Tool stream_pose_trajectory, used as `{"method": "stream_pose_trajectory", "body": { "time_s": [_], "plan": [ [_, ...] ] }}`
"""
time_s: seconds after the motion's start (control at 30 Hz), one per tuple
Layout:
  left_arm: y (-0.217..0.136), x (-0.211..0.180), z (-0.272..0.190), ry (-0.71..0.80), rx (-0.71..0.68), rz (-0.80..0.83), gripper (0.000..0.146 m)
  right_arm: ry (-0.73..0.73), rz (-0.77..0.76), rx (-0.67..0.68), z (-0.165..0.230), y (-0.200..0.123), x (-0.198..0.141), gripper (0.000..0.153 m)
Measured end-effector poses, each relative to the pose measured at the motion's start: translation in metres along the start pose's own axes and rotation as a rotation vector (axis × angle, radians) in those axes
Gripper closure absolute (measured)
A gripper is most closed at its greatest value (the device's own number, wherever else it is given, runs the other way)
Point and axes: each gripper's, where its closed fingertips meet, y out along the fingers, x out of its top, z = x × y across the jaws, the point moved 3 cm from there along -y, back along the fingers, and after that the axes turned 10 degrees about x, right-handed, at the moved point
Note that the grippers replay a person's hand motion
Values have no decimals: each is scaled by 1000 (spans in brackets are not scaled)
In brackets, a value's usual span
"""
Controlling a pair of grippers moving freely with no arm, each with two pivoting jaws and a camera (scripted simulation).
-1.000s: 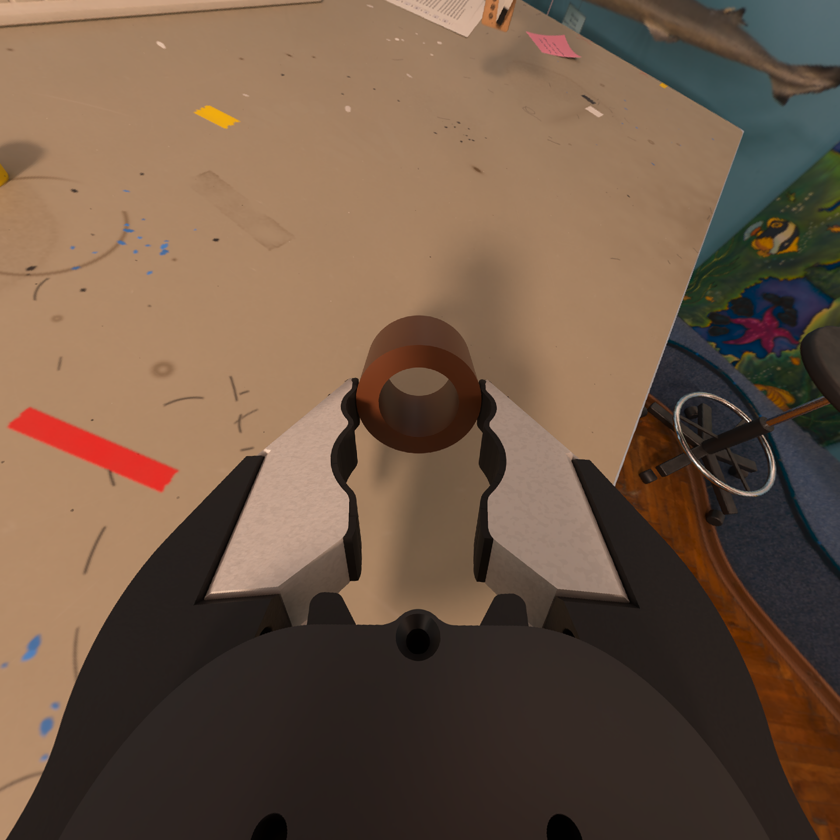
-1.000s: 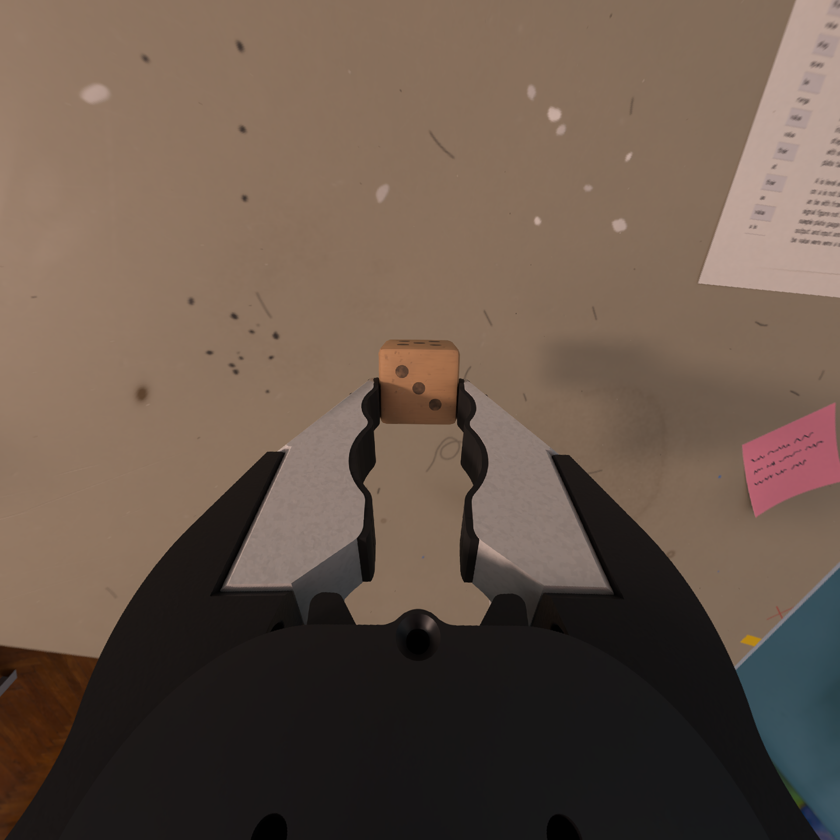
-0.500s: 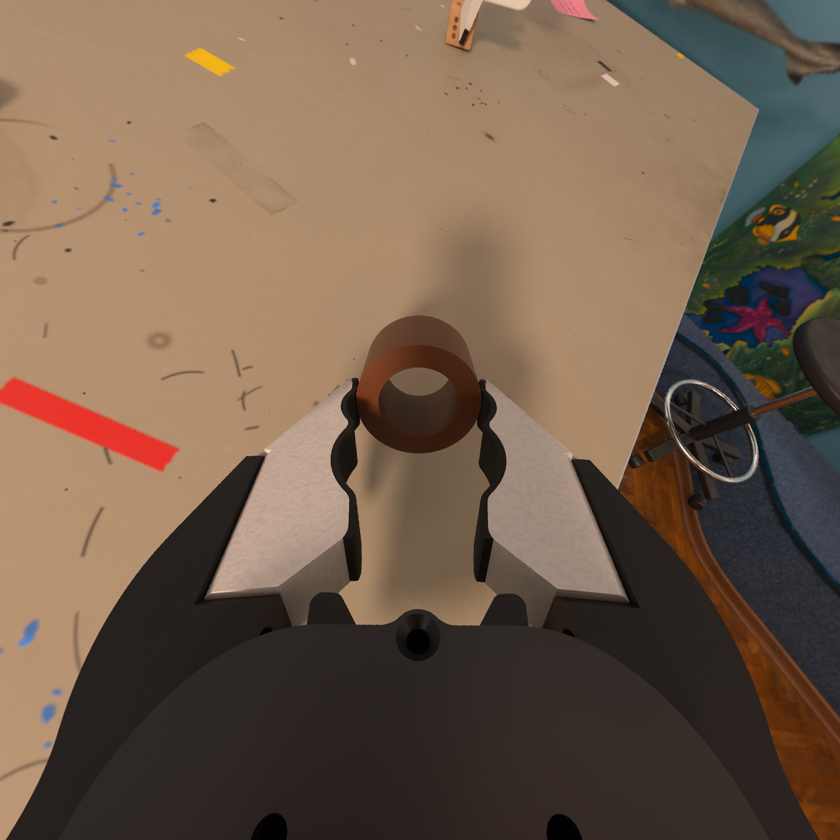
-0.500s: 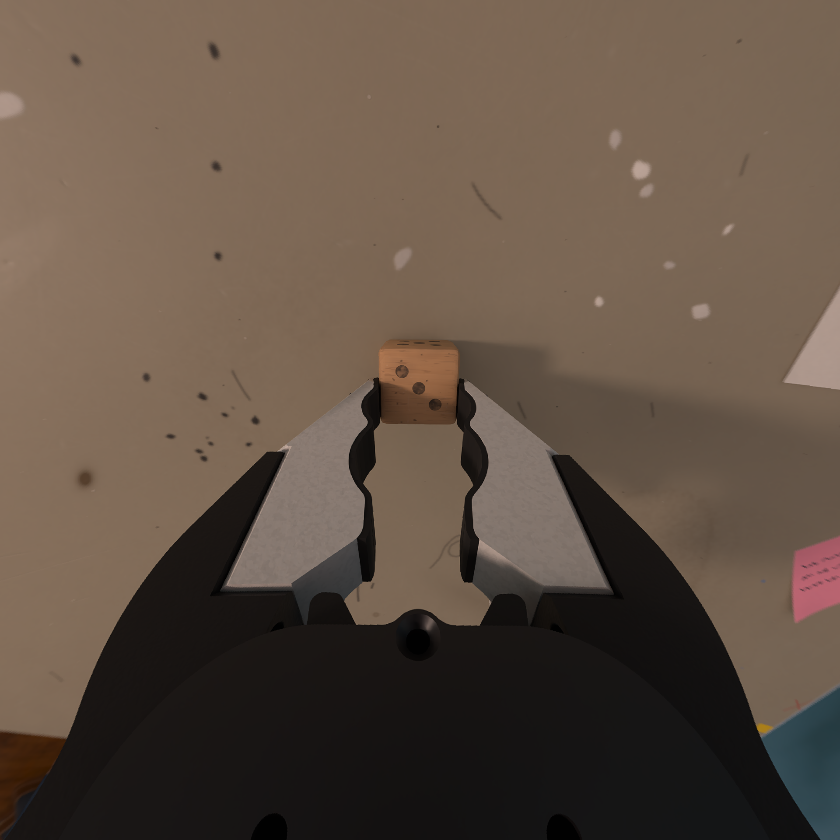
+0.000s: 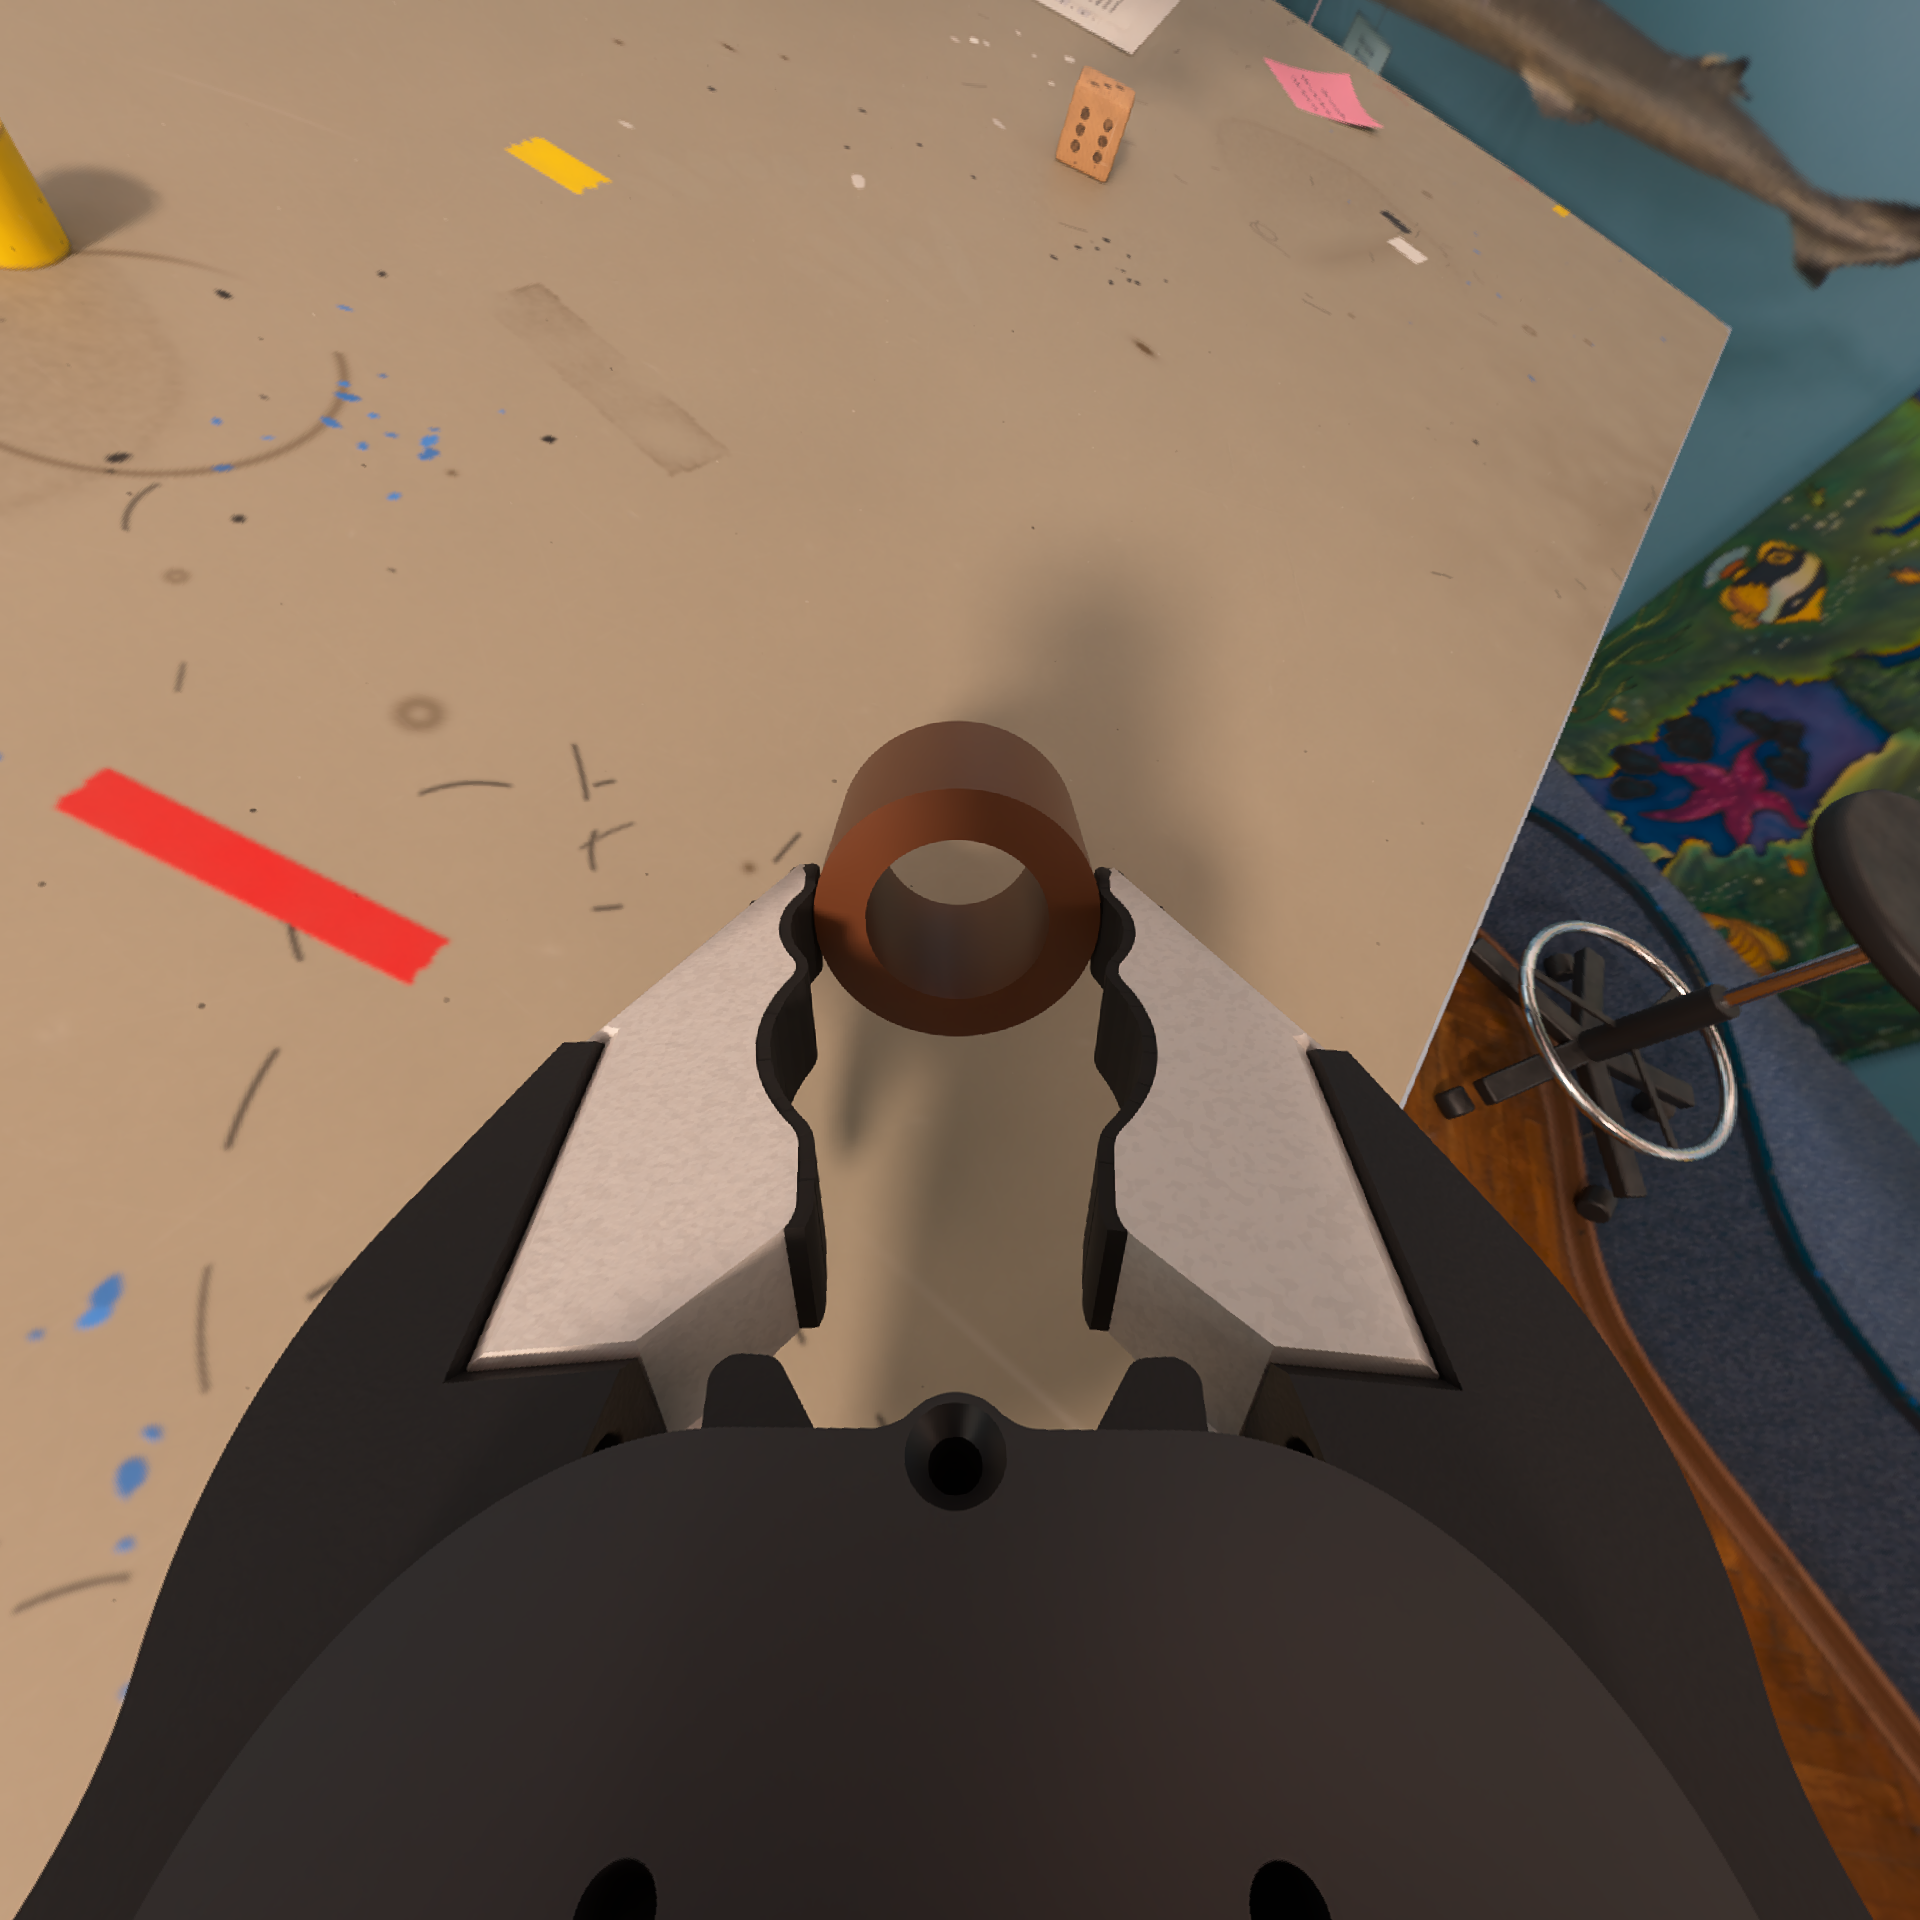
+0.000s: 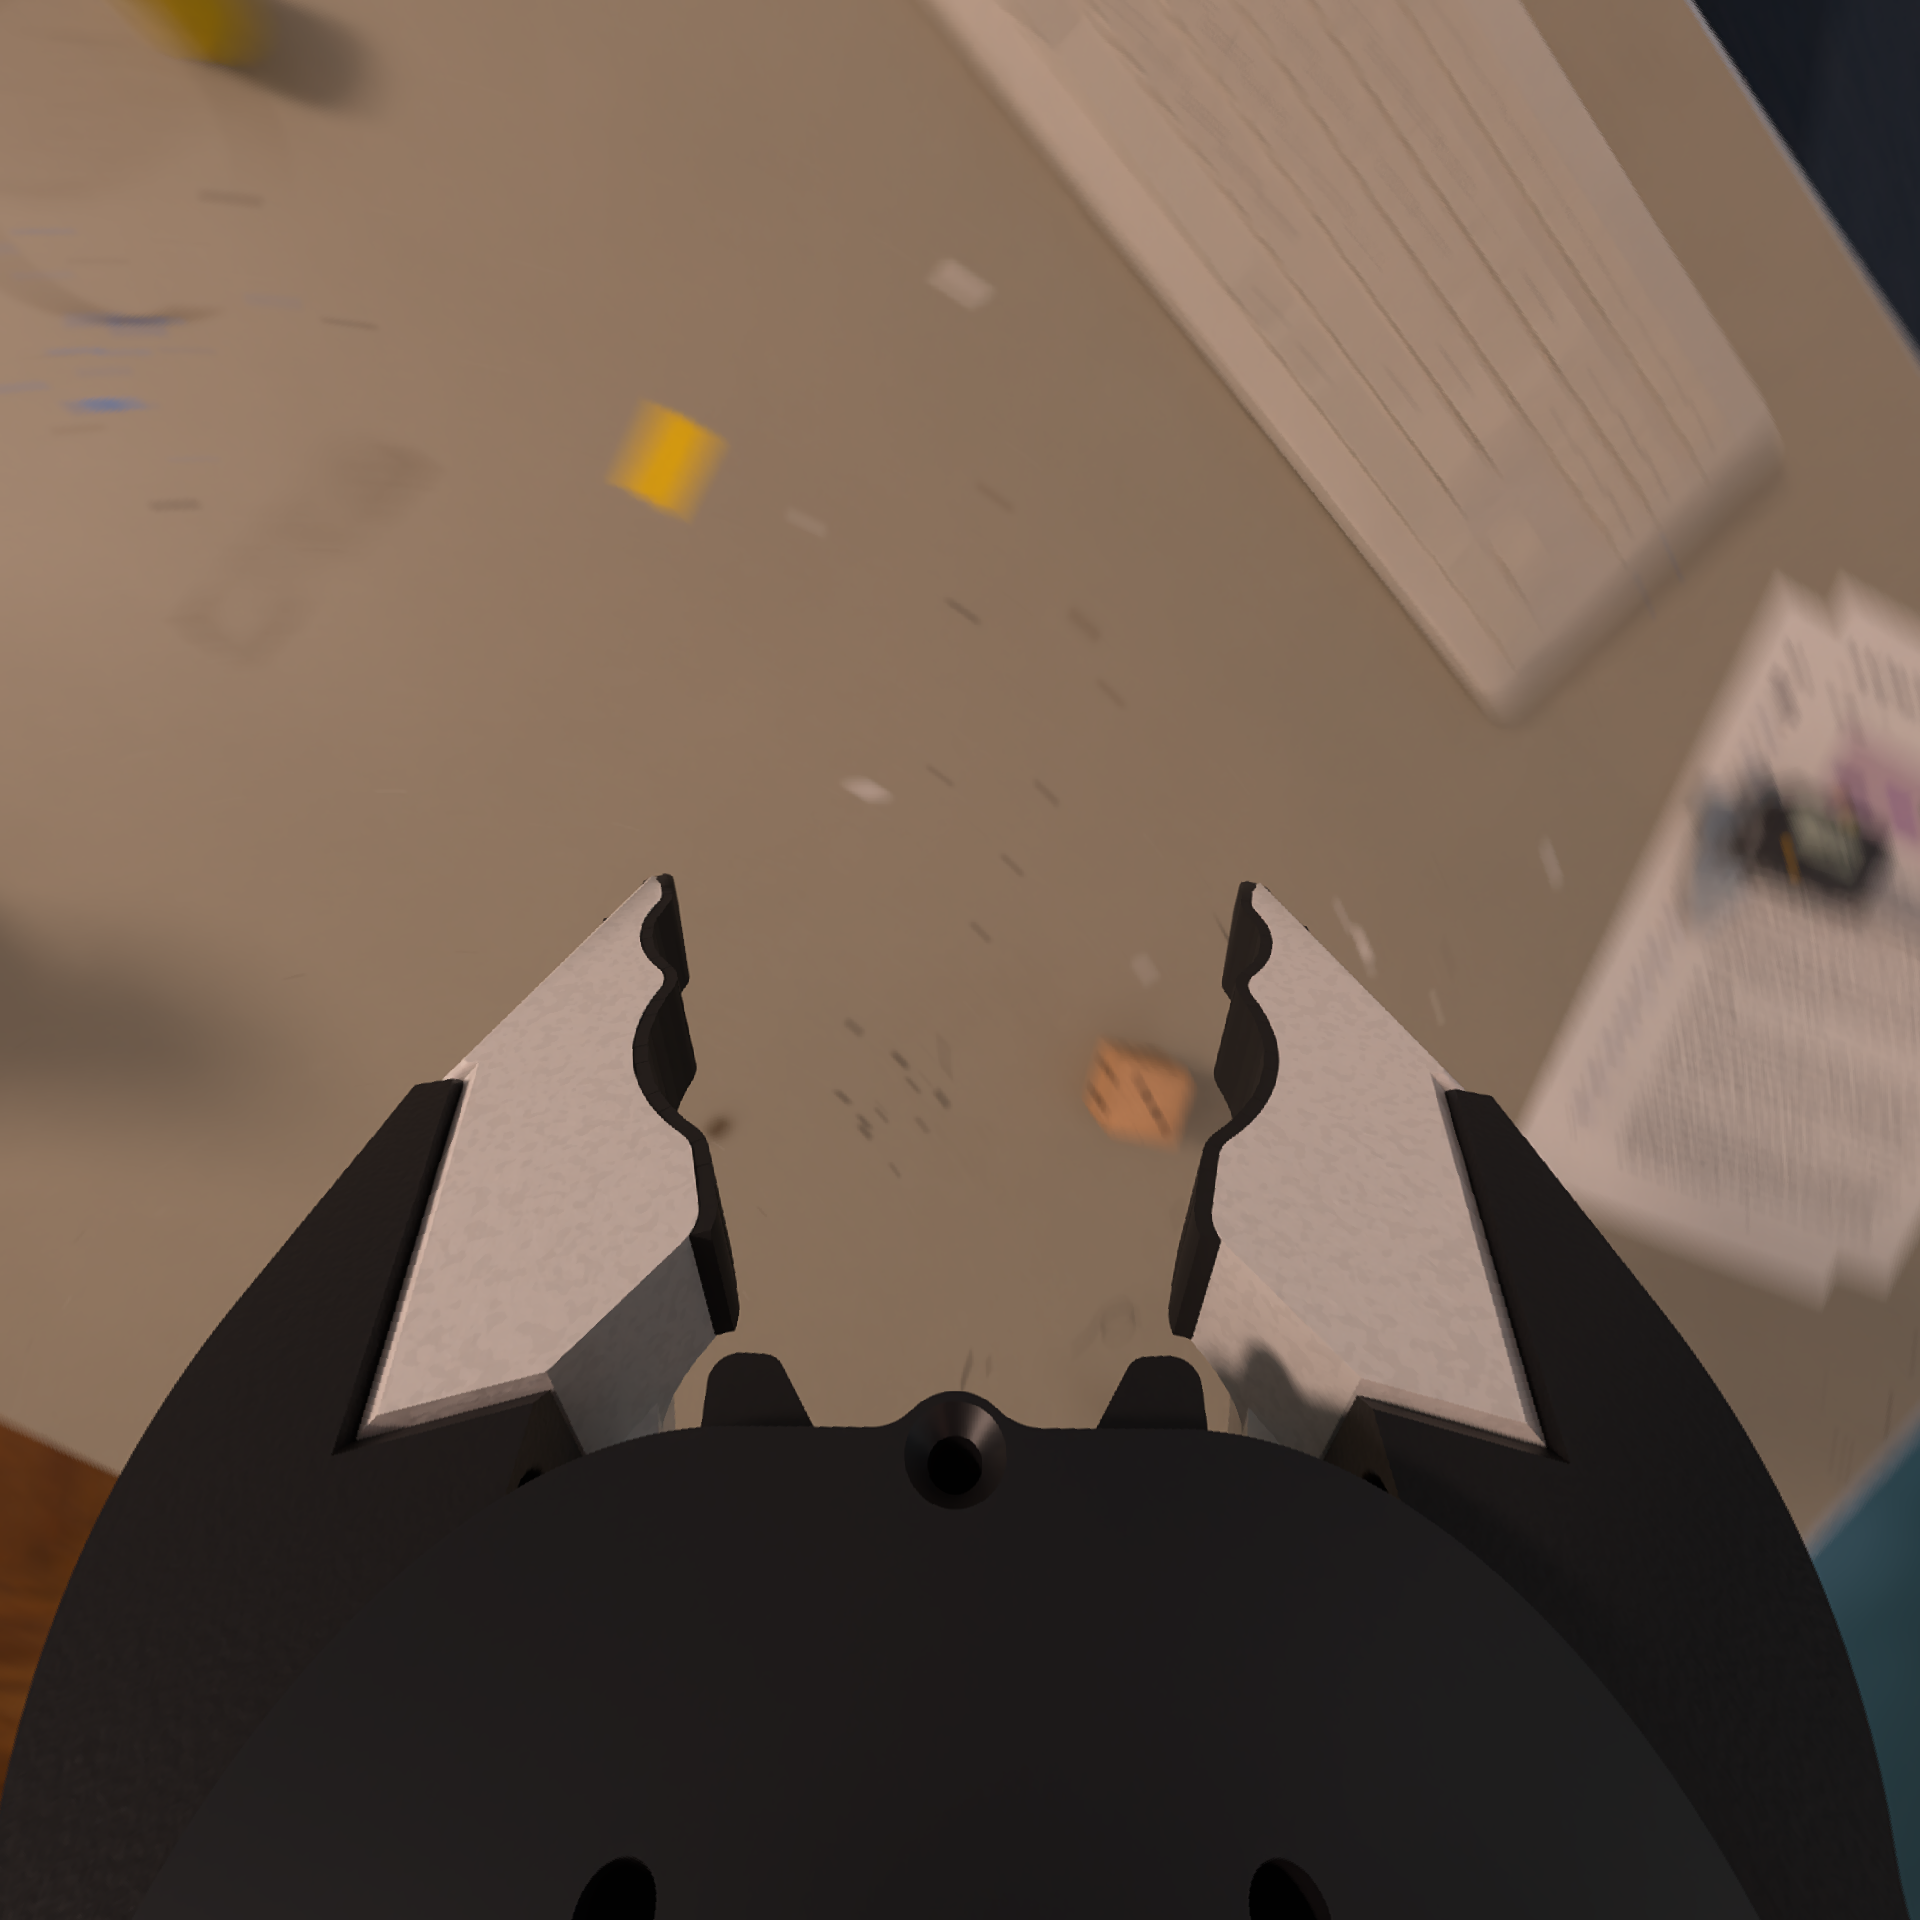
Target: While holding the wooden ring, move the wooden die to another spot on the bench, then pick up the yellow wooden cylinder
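Wooden die (image 5: 1093, 125) is seen resting free on the tabletop (image 5: 935, 468) far ahead in the left wrist view; in the right wrist view it (image 6: 1138, 1093) is smeared by blur beside one finger. Yellow wooden cylinder (image 5: 23, 203) is cut off at the frame edge. Wooden ring (image 5: 956, 914) is clamped by the left tool (image 5: 956, 914). Right tool (image 6: 954, 904) is spread wide, nothing gripped. Blurred paper sheets (image 6: 1725, 935) cannot be read.

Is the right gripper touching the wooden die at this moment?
Apart. In the right wrist view the right gripper is open with nothing between its fingertips, while the wooden die lies on the bench below.
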Motion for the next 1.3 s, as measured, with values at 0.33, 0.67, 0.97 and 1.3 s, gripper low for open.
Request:
{"method": "stream_pose_trajectory", "body": {
  "time_s": [0.33, 0.67, 0.97, 1.3],
  "plan": [
    [-9, -11, -2, -12, 3, 15, 94, -523, 109, 205, 179, 130, 120, 62],
    [-20, -8, 1, -33, -12, -20, 94, -264, 157, 59, 192, 203, 168, 81],
    [-27, -6, 14, -86, -24, -53, 94, -437, 214, 68, 185, 229, 175, 100],
    [-25, -8, 18, -107, -30, -47, 94, -528, 210, -16, 180, 230, 177, 126]
  ]
}}
